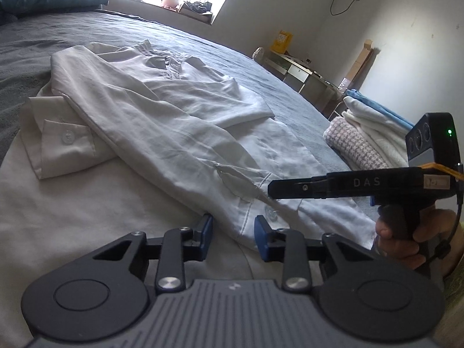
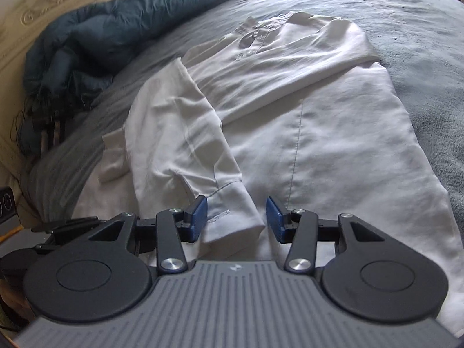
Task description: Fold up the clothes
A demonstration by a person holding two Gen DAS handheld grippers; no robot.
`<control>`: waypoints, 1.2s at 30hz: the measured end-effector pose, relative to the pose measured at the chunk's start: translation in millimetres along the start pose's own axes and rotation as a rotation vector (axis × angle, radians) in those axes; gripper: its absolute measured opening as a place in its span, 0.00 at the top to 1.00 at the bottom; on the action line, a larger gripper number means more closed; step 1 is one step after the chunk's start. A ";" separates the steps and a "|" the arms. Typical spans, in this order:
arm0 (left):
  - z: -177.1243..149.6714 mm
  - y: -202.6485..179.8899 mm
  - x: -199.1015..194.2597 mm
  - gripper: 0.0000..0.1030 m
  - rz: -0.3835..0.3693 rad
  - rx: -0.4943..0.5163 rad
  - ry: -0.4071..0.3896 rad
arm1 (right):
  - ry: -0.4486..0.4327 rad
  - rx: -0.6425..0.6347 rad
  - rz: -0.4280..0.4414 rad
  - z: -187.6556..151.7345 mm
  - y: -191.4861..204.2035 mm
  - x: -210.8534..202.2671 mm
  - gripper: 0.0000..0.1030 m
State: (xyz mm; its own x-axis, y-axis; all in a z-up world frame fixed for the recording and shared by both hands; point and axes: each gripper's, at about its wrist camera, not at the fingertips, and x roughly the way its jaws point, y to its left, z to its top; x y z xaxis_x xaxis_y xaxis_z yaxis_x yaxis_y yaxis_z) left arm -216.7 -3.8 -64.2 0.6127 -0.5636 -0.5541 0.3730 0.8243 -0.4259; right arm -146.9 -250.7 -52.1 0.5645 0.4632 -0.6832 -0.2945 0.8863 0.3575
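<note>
A white long-sleeved shirt (image 1: 162, 116) lies on the grey bedcover (image 1: 87, 32) with both sleeves folded across its body. My left gripper (image 1: 235, 232) is low over the shirt's near edge. A sleeve cuff (image 1: 246, 214) lies between its blue pads, with daylight beside each pad. In the right wrist view the same shirt (image 2: 304, 116) fills the middle. My right gripper (image 2: 237, 217) straddles a sleeve cuff (image 2: 232, 217); its left pad is at the cuff's side and the right pad stands clear. In the left wrist view a hand holds the right gripper (image 1: 269, 188) side-on.
A pile of folded clothes (image 1: 368, 133) sits at the bed's right edge. A teal duvet (image 2: 101, 37) is bunched against the carved headboard (image 2: 58, 0). A low desk (image 1: 298, 72) stands by the far wall, and grey bedcover (image 2: 420, 43) surrounds the shirt.
</note>
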 end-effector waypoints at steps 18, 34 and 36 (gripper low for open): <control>1.3 -3.6 8.2 0.93 0.001 -0.049 -0.046 | -0.023 -0.194 -0.173 -6.7 35.2 -0.1 0.87; 19.0 -22.5 10.6 0.96 -0.095 -0.145 -0.105 | -0.128 -0.116 -0.131 -2.7 20.4 -27.0 0.97; 22.1 -29.1 12.5 0.96 -0.104 -0.140 -0.110 | -0.140 -0.112 -0.131 -1.9 16.8 -32.4 0.97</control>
State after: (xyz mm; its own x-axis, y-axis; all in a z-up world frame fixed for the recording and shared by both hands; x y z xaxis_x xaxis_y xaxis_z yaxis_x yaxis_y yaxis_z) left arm -204.6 -33.7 -42.9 0.6515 -0.6292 -0.4238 0.3425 0.7424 -0.5758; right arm -171.6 -250.8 -25.1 0.7031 0.3463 -0.6211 -0.2911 0.9370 0.1930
